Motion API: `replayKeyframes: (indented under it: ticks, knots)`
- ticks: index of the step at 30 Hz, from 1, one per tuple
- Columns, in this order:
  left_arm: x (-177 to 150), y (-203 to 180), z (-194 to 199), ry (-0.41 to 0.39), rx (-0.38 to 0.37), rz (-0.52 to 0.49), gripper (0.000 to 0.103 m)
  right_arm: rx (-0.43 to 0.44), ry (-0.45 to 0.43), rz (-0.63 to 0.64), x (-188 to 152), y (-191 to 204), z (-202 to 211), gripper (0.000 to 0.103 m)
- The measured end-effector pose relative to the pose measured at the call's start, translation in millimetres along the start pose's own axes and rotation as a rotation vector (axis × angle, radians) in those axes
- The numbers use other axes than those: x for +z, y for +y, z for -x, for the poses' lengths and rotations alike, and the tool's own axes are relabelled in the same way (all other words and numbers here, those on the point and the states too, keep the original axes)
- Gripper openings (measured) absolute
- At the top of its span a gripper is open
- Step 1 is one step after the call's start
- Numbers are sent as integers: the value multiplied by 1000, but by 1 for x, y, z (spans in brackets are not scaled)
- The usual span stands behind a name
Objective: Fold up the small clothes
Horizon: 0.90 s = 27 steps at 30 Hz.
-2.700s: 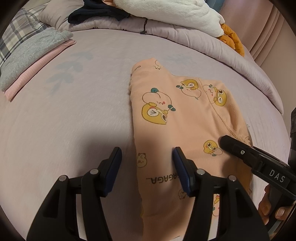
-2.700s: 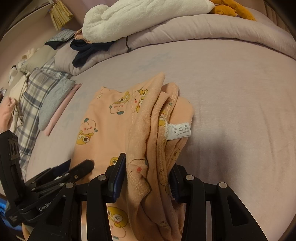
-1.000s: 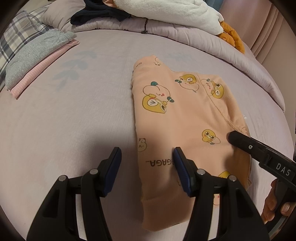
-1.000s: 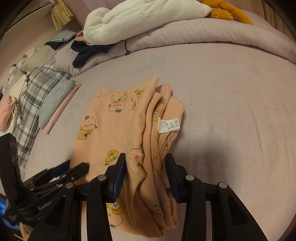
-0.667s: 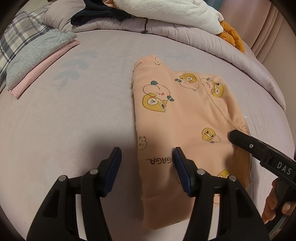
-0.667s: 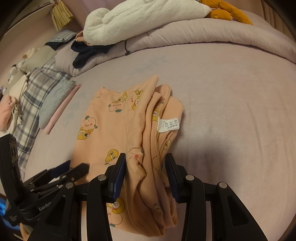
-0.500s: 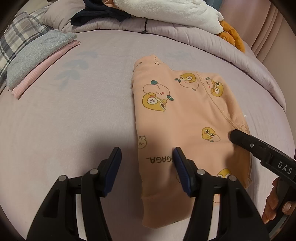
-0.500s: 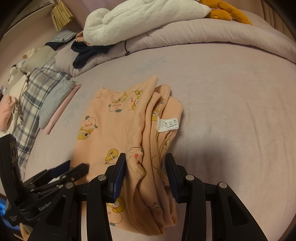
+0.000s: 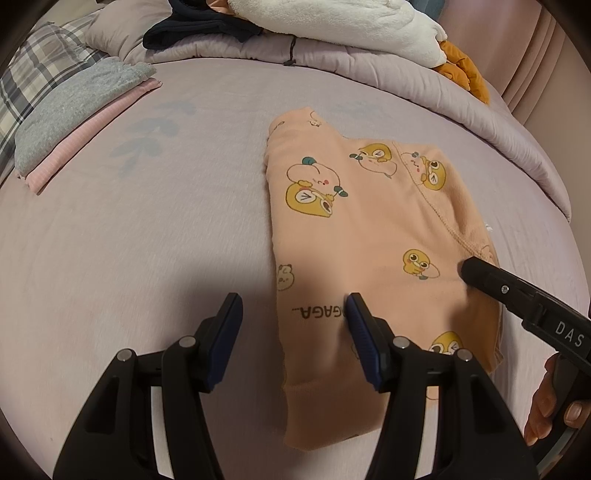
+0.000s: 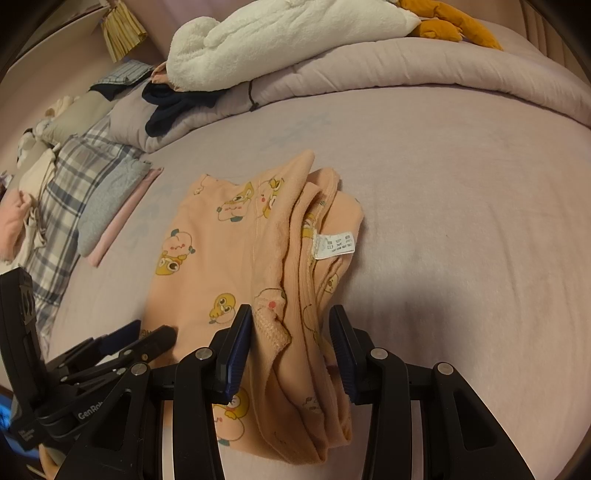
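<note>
A peach garment [image 9: 351, 229] with yellow cartoon prints lies folded on the lilac bed sheet [image 9: 147, 240]. My left gripper [image 9: 291, 325] stands open over its left edge, one pad above the sheet and the other above the cloth. My right gripper [image 10: 290, 332] is open astride the garment's [image 10: 207, 280] right side, with the stacked folds and ribbed hem lying loosely between the pads. A white care label [image 10: 334, 245] shows just beyond it. One right finger [image 9: 491, 280] rests on the cloth in the left wrist view. The left gripper [image 10: 147, 334] appears at the lower left of the right wrist view.
A folded grey and pink stack [image 9: 74, 110] lies at the left, beside plaid cloth [image 9: 33, 74]. A rolled lilac duvet [image 9: 369, 74] runs along the back with a white fleece [image 9: 332, 18], a navy garment [image 9: 199, 26] and a mustard item [image 9: 461, 66]. A hand [image 9: 554, 398] shows at the lower right.
Since the earliest frames the cloth has sunk from its raised drape over the right finger and the garment's near hem has come into view. Nothing has moved in the last second.
</note>
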State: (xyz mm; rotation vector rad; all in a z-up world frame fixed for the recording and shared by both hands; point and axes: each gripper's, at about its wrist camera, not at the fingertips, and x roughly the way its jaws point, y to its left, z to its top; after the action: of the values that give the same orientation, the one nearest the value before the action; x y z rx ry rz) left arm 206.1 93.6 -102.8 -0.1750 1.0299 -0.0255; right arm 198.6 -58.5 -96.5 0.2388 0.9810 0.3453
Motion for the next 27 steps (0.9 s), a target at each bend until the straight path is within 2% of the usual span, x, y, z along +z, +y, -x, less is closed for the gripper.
replayKeyframes:
  ticks: [27]
  knots:
    - [-10,2,7,3,12,2,58,-11,-5,14,-4,3,7,41]
